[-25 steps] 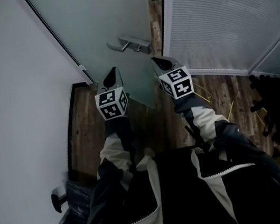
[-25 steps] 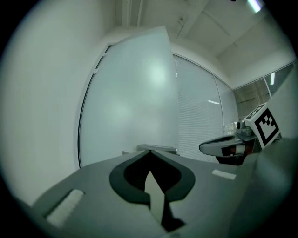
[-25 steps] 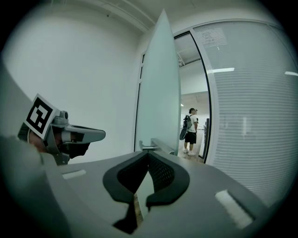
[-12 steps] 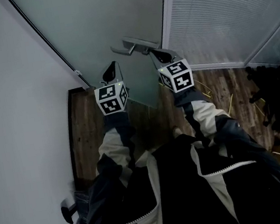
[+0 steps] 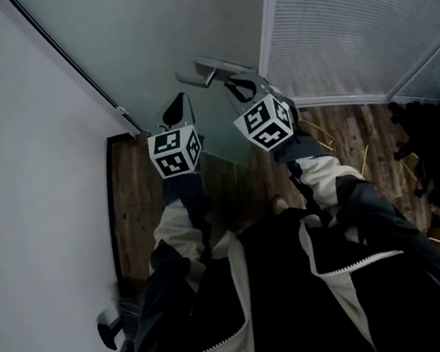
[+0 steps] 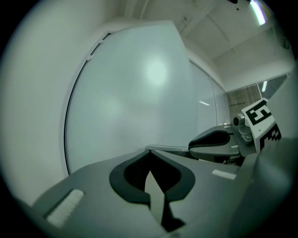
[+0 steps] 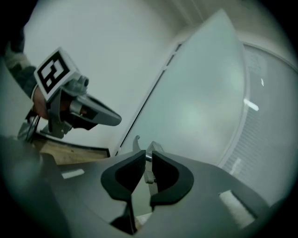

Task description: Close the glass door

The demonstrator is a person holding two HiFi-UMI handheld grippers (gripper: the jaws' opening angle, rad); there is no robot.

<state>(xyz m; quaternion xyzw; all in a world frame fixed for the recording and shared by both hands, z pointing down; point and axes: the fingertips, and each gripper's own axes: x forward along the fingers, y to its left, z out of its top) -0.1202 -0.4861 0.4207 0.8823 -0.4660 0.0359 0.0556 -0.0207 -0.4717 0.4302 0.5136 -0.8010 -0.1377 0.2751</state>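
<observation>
The glass door [image 5: 151, 23] stands just ahead, the left claw [image 5: 175, 110] is pressed together, and the right claw [image 5: 241, 88] has just been opening a little around the handle [image 5: 214, 69] without pinching it, so it could slip off.

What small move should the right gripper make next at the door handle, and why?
Probably ease the right gripper forward until the door handle sits between its jaws. They have just been opening and stand slightly apart with nothing gripped yet; the handle seems just beyond their tips on the glass door.
</observation>
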